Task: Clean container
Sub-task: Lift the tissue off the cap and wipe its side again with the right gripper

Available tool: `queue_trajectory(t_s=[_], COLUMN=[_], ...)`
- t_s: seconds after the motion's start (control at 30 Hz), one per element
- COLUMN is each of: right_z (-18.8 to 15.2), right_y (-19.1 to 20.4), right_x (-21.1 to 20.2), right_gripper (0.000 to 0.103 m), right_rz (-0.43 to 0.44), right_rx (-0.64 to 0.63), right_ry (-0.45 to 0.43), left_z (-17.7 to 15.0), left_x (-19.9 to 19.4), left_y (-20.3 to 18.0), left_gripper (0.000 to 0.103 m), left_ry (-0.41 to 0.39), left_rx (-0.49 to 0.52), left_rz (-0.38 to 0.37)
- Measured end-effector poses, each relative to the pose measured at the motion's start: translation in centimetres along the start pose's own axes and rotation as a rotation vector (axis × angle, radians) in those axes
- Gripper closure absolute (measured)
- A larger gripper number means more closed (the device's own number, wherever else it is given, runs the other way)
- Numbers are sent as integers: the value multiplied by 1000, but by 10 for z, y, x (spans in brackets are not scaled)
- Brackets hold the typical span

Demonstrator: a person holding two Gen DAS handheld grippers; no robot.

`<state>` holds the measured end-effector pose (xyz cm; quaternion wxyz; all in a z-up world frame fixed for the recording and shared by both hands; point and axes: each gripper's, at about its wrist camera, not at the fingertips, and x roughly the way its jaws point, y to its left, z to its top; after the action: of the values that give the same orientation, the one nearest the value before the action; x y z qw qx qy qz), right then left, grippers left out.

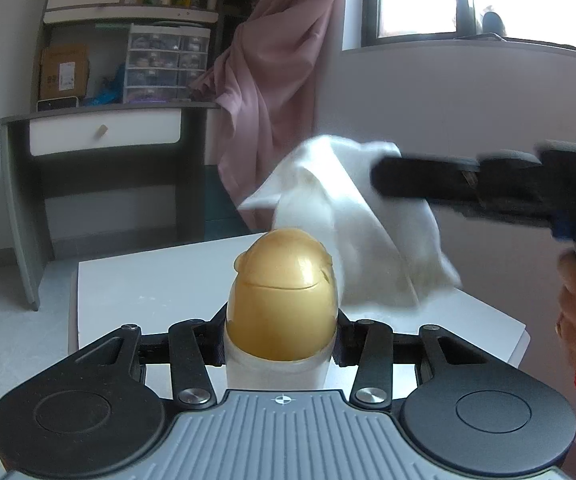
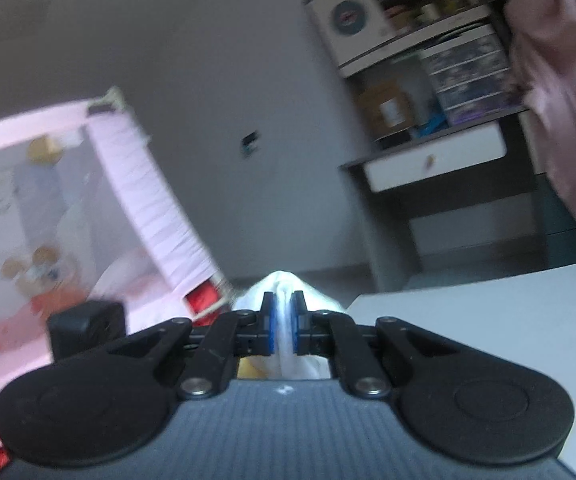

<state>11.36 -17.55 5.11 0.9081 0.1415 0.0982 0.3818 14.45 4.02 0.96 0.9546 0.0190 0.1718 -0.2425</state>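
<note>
Holding the bottle (image 1: 280,312) by its sides, the left gripper (image 1: 280,344) has its fingers (image 1: 214,344) pinching it just under the gold cap (image 1: 282,288), above the white surface (image 1: 148,280). The right gripper (image 2: 284,326) has its fingers (image 2: 268,328) pressed together on a white cloth (image 1: 347,220). From the left camera the cloth hangs just behind the cap, and I cannot tell if they touch.
</note>
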Motion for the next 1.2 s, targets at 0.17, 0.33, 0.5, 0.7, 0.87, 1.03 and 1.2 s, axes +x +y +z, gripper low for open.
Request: queue_trajectory(t_s=[0.17, 0.33, 0.5, 0.7, 0.87, 1.03, 1.2], right_z=[-3, -18, -19, -25, -26, -11, -2], right_y=[-3, 0, -7, -12, -17, -6, 13], right_x=[15, 21, 17, 20, 20, 14, 16], right_gripper=[96, 96, 96, 96, 96, 96, 96], right_rz=[30, 17, -6, -46, -75, -41, 16], right_rx=[20, -8, 14, 16, 24, 5, -43], right_ry=[34, 64, 78, 117, 127, 65, 48], left_z=[0, -1, -1, -1, -1, -2, -4], left_x=[0, 2, 3, 3, 3, 2, 3], left_y=[-1, -1, -1, -1, -3, -4, -7], left_gripper=[58, 58, 58, 58, 58, 58, 58], left_ry=[2, 13, 18, 20, 21, 18, 18], left_rx=[3, 4, 3, 9, 9, 8, 13], left_rz=[1, 1, 4, 7, 5, 4, 6])
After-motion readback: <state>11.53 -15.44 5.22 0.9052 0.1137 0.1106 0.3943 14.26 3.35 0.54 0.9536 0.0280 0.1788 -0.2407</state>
